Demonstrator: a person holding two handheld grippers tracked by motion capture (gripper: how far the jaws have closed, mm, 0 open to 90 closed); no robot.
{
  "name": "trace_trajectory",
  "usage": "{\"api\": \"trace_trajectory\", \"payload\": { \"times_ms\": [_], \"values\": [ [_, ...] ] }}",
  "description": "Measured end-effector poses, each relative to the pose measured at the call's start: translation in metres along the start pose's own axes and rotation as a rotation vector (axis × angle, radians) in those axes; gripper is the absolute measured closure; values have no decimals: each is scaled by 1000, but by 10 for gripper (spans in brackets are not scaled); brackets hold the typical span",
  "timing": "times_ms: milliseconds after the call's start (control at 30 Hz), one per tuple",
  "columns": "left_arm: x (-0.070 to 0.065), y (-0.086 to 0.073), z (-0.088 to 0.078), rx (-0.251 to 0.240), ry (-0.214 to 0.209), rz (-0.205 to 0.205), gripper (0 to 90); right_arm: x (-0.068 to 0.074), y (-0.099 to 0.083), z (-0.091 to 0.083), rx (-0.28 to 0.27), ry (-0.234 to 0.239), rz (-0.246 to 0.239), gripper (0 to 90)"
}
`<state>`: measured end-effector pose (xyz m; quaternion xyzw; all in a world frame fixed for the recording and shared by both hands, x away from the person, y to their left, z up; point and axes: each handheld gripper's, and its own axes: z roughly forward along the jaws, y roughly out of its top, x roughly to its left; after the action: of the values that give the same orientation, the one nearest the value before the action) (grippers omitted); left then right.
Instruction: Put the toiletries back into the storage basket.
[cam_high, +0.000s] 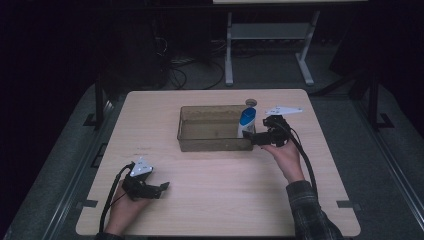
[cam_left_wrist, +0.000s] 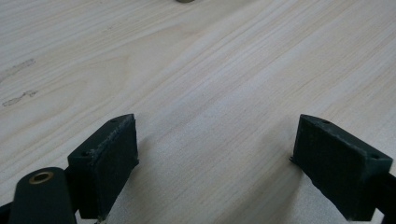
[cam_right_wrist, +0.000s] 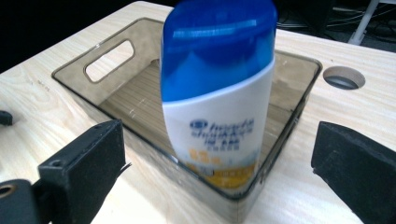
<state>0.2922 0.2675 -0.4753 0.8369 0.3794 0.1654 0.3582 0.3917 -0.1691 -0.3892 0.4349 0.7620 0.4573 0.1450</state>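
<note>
From the high view, my right gripper (cam_high: 255, 138) sits at the near right corner of the translucent smoky-brown plastic bin (cam_high: 200, 142), jaws pointing toward it, with my right hand (cam_high: 285, 155) behind it and the black cable trailing back along the plaid sleeve (cam_high: 312, 210). In the right gripper view, the white shampoo bottle with a blue cap (cam_right_wrist: 217, 93) stands upright inside the bin (cam_right_wrist: 107, 60), in the corner nearest the jaws; the bottle lies straight ahead of the gap between them and a little beyond the pads, with the bin's wall between bottle and jaws. The right jaws are spread wide and released: neither pad touches the bottle, and pale tabletop shows on both sides of it. The bin's far end wall, beyond the bottle, carries a slotted handle cut-out. To the right of the right-hand jaw, a round grommet hole (cam_right_wrist: 343, 77) is set in the light wooden table (cam_right_wrist: 37, 102). My left gripper (cam_high: 162, 188) rests low on the table well apart from the bin, toward the near left, held in my left hand (cam_high: 125, 205). In the left gripper view (cam_left_wrist: 212, 154), its two black jaws stand wide apart and released, with bare wood grain (cam_left_wrist: 210, 70) between and ahead of them.
</note>
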Motion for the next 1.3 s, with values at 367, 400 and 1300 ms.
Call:
{"api": "trace_trajectory", "payload": {
  "times_ms": [367,400,1300],
  "values": [
    [0,0,1,-2,-1,3,126,0,-30,-17,21,-19,4,14],
    [0,0,1,-1,-1,3,127,0,-32,-19,23,-22,7,14],
    [1,0,0,2,-1,7,127,1,-89,-70,62,-61,-8,14]
  ]
}}
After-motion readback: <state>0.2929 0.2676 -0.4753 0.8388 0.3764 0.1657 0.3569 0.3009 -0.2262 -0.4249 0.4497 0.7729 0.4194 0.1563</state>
